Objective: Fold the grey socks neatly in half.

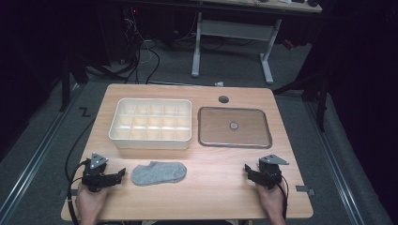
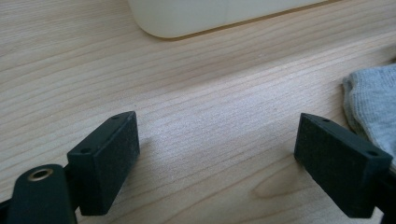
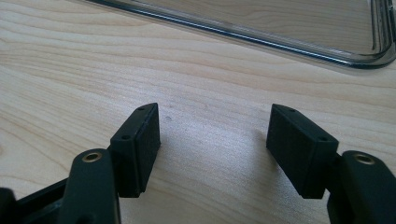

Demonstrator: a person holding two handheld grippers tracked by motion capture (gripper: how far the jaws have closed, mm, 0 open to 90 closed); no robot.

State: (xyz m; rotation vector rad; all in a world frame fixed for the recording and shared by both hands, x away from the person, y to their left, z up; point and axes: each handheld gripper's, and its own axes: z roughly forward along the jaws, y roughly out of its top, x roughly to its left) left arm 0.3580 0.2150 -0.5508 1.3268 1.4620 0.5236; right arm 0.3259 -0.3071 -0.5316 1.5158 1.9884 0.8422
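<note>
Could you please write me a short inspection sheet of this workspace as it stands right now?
Surface: wooden table, with a round cable hole near its far edge.
Job's things: grey sock lying flat near the front, beside the left gripper; white divided box behind it, its compartments looking empty; clear lid flat to the box's right.
Clutter: nothing seen.
Grippers: left gripper open, resting low over bare wood, sock at its jaw's edge; right gripper open over bare wood, near the lid's rim.
Cables: one trails from each gripper; more lie tangled on the floor beyond the table.
Surroundings: dark room, grey carpet, white desk frame behind.
</note>
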